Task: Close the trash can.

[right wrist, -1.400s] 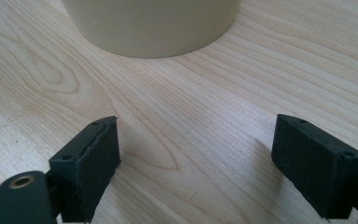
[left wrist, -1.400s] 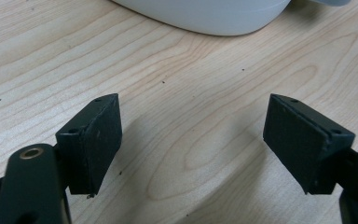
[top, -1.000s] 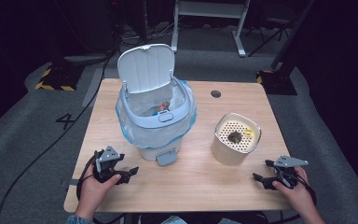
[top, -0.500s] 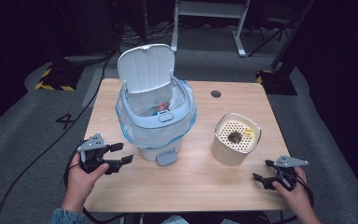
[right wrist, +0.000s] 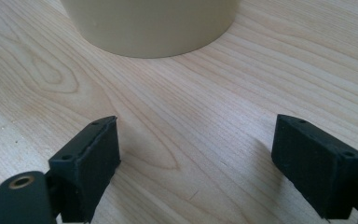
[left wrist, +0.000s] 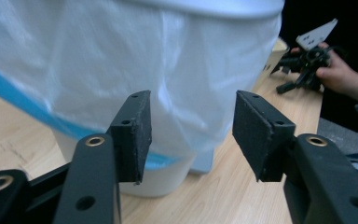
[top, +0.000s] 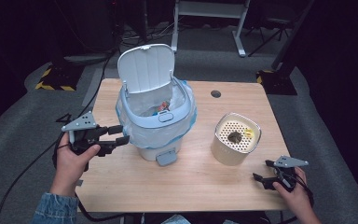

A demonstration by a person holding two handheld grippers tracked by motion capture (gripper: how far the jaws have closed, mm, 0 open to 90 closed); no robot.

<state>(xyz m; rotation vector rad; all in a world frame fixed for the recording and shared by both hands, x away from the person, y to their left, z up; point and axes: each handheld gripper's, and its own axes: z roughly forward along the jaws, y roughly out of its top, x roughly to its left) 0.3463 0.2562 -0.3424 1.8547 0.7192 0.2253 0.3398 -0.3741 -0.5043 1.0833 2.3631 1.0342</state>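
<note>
At the left side of the table [top: 121,186], the left gripper [top: 121,135] is held above the table edge by the person's left hand [top: 72,161], and it points toward the bin [top: 156,121]. Its jaws have just been closing, but they are apart now and nothing is between them; in the left gripper view the two black pads [left wrist: 135,130] stand just in front of the white plastic bag [left wrist: 168,70] that hangs over the side of the bin, without touching it. The bin is a light blue pedal bin and it stands a little left of the middle of the table. Its lid [top: 147,67] is up, the bag is folded out over its rim, and some small rubbish lies inside. A grey pedal [top: 166,157] sticks out at its foot, toward the person. To the right of the bin, apart from it, stands a cream container [top: 235,139] with a top full of small holes; a dark piece and a yellow piece lie on this top. At the near right corner of the table, the right gripper [top: 263,175] rests low in the person's right hand [top: 298,196]. Its jaws are apart, with only bare wood between them, and in the right gripper view the cream container [right wrist: 149,23] is a little ahead of them.
</note>
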